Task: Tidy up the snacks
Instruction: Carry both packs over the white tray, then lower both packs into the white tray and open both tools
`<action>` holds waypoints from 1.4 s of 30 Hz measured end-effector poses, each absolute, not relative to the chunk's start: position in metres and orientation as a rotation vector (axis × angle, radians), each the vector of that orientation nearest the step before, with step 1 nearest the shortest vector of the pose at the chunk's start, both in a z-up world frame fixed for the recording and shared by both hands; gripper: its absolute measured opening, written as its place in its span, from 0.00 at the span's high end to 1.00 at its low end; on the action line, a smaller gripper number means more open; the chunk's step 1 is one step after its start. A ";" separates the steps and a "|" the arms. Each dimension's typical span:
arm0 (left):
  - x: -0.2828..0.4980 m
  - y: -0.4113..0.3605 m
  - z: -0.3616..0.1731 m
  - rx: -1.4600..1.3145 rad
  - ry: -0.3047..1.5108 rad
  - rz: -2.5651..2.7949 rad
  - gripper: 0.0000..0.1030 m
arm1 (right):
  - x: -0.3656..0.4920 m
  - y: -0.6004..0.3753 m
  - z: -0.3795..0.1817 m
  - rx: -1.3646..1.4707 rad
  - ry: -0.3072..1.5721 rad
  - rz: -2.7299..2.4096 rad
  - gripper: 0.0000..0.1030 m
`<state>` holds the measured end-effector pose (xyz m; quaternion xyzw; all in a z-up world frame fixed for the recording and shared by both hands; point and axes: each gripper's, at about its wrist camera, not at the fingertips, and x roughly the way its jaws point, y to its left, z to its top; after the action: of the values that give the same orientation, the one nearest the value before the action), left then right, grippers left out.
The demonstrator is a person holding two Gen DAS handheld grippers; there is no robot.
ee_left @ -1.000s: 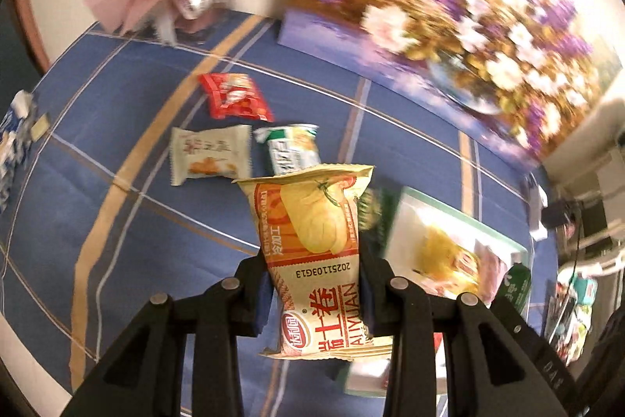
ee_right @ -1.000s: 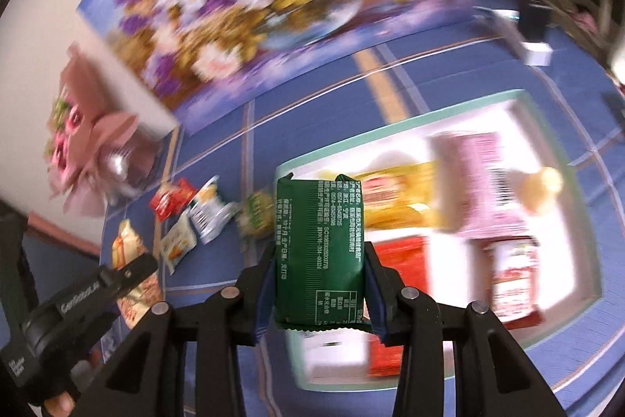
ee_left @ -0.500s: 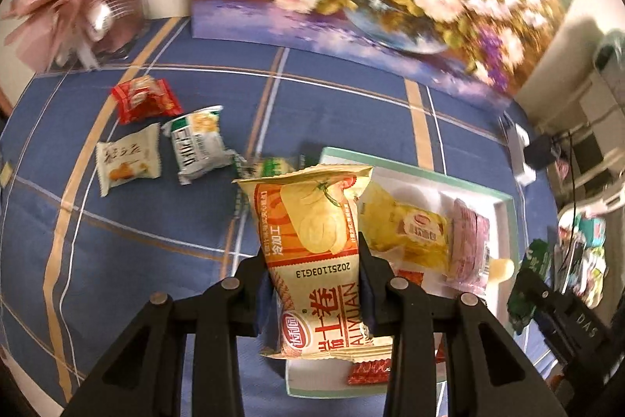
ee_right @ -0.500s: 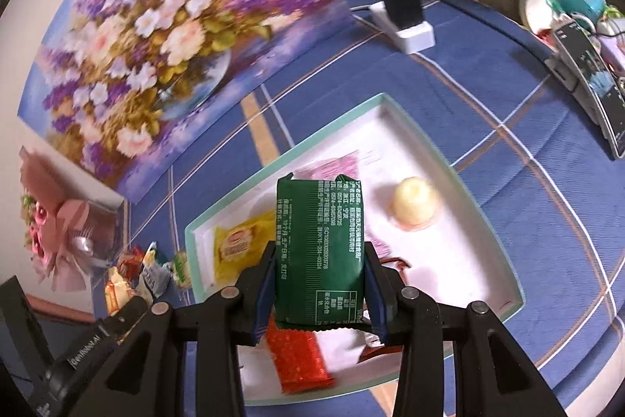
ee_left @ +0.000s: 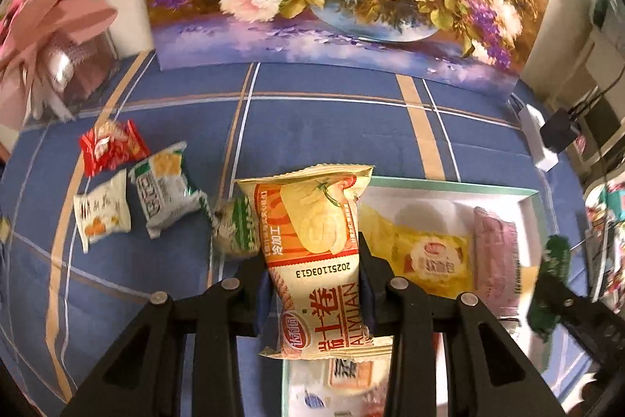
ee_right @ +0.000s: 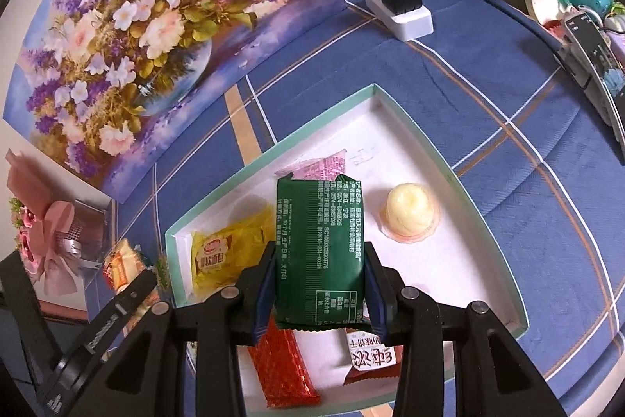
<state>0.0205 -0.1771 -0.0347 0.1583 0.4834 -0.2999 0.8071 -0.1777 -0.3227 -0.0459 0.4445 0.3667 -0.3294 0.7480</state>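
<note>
Left gripper (ee_left: 314, 284) clamps an orange-and-cream foil snack packet (ee_left: 312, 253); right gripper (ee_right: 320, 284) clamps a dark green wrapped bar (ee_right: 319, 253) above the white, green-rimmed tray (ee_right: 461, 182). Releasing together risks overlapping piles.

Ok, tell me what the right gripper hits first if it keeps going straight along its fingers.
Probably the white floor of the tray, near the pink packet. The right gripper, shut on the green packet, points down into it; depth is unclear.

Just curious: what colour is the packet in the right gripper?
Dark green packet, white print; clearest in the right wrist view.
</note>
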 end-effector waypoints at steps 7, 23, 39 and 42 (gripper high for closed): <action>0.023 -0.190 -0.042 0.376 0.989 -0.662 0.63 | -0.164 -0.323 -0.040 0.901 0.768 -0.694 0.59; 0.031 -0.199 -0.061 0.389 1.019 -0.660 0.63 | -0.123 -0.303 -0.051 0.803 0.789 -0.571 0.59; 0.024 -0.203 -0.073 0.411 1.052 -0.685 0.63 | -0.130 -0.313 -0.072 0.854 0.837 -0.634 0.59; 0.025 -0.201 -0.073 0.403 1.066 -0.684 0.63 | -0.130 -0.313 -0.072 0.850 0.842 -0.638 0.59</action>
<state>0.0247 -0.2011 -0.0732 0.1870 0.4944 -0.3175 0.7872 -0.1297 -0.3131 -0.0720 0.3930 0.3895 -0.2951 0.7789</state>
